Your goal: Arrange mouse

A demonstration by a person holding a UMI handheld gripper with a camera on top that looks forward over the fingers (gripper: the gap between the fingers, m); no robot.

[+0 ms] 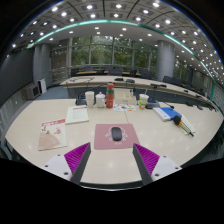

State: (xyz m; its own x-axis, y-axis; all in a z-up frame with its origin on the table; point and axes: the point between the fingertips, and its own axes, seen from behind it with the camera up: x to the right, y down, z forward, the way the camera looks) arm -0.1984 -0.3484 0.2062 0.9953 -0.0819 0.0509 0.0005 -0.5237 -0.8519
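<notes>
So the mouse (pixel 116 133) is a small dark grey one, sitting pretty much in the middle of a pink mousepad (pixel 112 137) on the pale surface (pixel 30 125). It's just ahead of my claw (pixel 111 160) and roughly centred between the two fingers. Claw is spread wide apart, magenta pads (pixel 76 155) showing, gripping nothing and touching nothing. Left of the mousepad there's a booklet (pixel 53 133), and beyond it some cups (pixel 90 98) and an orange bottle (pixel 110 96)

mouse (pixel 116 133) on mat (pixel 100 142), gripper (pixel 111 158) open
</notes>
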